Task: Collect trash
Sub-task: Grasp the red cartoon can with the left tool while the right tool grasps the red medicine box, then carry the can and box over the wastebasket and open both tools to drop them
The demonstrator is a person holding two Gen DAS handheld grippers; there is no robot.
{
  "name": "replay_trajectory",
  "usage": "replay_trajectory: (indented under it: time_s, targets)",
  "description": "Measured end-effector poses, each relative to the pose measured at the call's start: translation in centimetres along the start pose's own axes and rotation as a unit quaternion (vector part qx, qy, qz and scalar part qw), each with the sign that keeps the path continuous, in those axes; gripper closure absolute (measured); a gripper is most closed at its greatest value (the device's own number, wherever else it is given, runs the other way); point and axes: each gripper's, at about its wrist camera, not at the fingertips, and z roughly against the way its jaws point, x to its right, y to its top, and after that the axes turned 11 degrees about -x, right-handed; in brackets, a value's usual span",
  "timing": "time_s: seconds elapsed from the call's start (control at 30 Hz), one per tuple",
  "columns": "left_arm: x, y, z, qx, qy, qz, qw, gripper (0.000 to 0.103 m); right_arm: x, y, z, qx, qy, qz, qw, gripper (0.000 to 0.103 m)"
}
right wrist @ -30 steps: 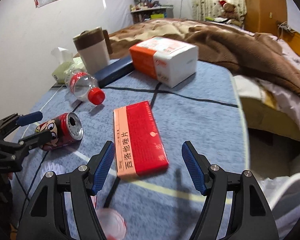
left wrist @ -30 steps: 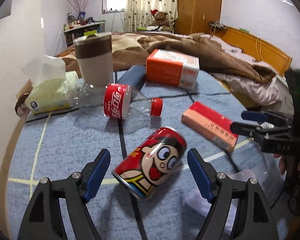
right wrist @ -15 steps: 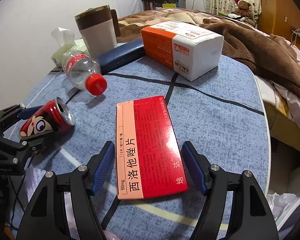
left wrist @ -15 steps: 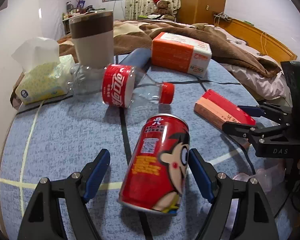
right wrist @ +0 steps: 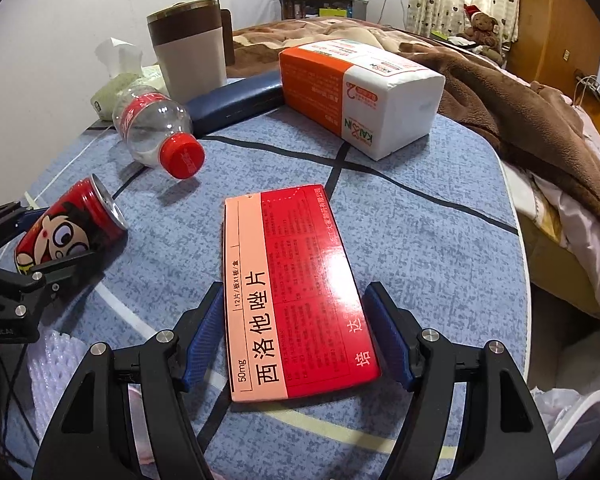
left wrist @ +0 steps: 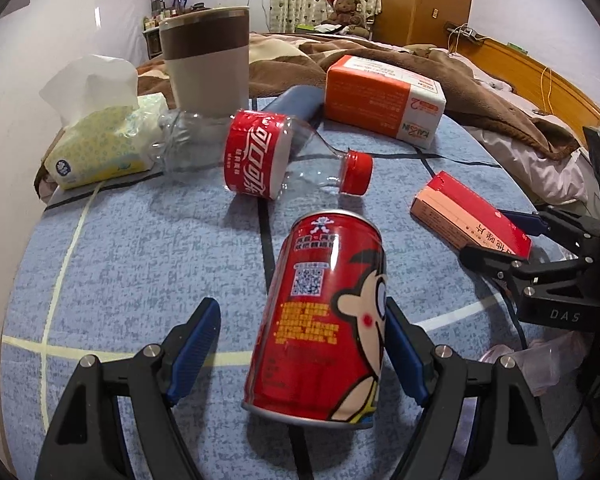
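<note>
A red cartoon can (left wrist: 324,300) lies on its side on the blue tablecloth (left wrist: 140,264). My left gripper (left wrist: 300,344) is open around it; the right pad is close against the can and the left pad stands apart. A flat red and pink medicine box (right wrist: 296,280) lies between the open fingers of my right gripper (right wrist: 296,336), with slim gaps at both pads. An empty cola bottle (left wrist: 260,156) with a red cap lies farther back. In the right wrist view the can (right wrist: 68,236) and the left gripper (right wrist: 52,240) are at the left.
Behind stand a brown and beige cup (left wrist: 208,60), a yellow tissue pack (left wrist: 100,148), an orange and white napkin pack (left wrist: 380,96) and a dark blue case (right wrist: 236,100). A bed with a brown blanket (right wrist: 500,92) borders the table's right edge. Crumpled plastic (left wrist: 540,360) lies at the near edge.
Both grippers have come lower and closer. The can now reaches deep between the left fingers, and the box between the right fingers. Neither pair of jaws has changed its width.
</note>
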Motion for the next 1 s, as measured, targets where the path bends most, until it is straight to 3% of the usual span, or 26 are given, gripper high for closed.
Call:
replay_trajectory:
  time_s: [0.13, 0.33, 1.0]
  targets:
    - [-0.2, -0.1, 0.2, 0.001, -0.004, 0.015, 0.9999, 0.024, 0.1, -0.2, 0.1, 0.0, -0.006, -0.005, 1.0, 0.032]
    - [0.0, -0.3, 0.7, 0.005, -0.008, 0.011, 0.9999, 0.043, 0.2, -0.6, 0.2, 0.004, -0.005, -0.017, 1.0, 0.032]
    - [1.1, -1.1, 3.1, 0.03, 0.005, 0.014, 0.9994, 0.049, 0.9, -1.9, 2.3, 0.037, -0.003, -0.043, 0.998, 0.036]
